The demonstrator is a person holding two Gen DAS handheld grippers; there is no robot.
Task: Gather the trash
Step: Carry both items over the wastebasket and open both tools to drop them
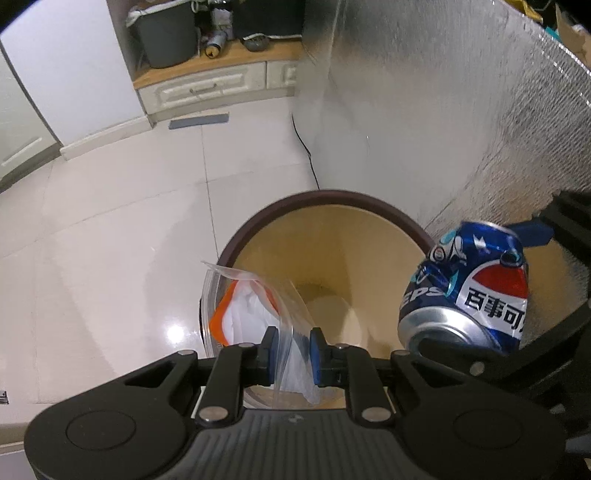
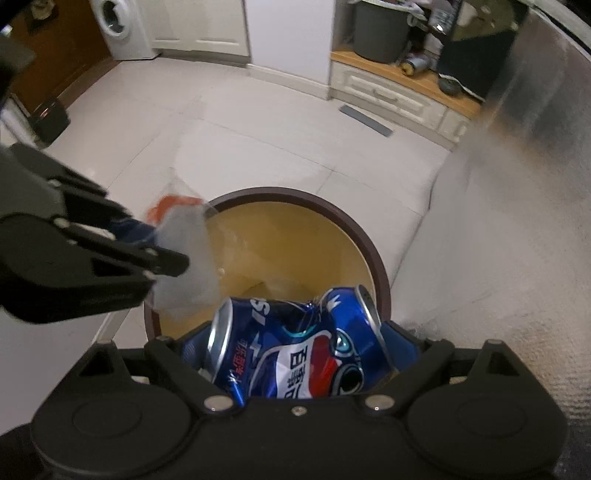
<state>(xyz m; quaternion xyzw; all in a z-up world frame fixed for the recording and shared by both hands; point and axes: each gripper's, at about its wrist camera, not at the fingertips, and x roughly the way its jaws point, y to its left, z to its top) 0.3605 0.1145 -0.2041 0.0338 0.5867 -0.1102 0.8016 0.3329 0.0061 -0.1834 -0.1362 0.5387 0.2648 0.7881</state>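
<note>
Here, both grippers hang over a round waste bin with a dark brown rim and a yellowish inner wall point(image 1: 332, 236), which stands on a pale, glossy tiled floor point(image 1: 110, 221) just beside a tall panel of silvery, quilted foil point(image 1: 461, 110).

The left gripper point(image 1: 291, 341) points steeply down at the bin's near left rim. Its blue-padded fingers point(image 1: 316, 350) are closed on a clear plastic zip bag with an orange edge and crumpled white paper inside point(image 1: 243, 306). The bag sticks up and to the left from the pads, its upper corner reaching over the bin's left rim, while the lower part hangs between the fingers above the opening.

The right gripper point(image 2: 299, 354) also tilts down over the bin, on the side nearest the foil panel. It clamps a dented blue, red and white Pepsi drink can of aluminium point(image 2: 295, 343), which lies sideways between the fingers, one end to the left and the other to the right, above the near part of the opening.

Far across the floor stand a white cabinet with drawers and a wooden top point(image 1: 207, 85) and a dark grey bucket point(image 1: 166, 33) on it; a black cable point(image 1: 304, 151) runs along the floor by the foil panel.
</note>
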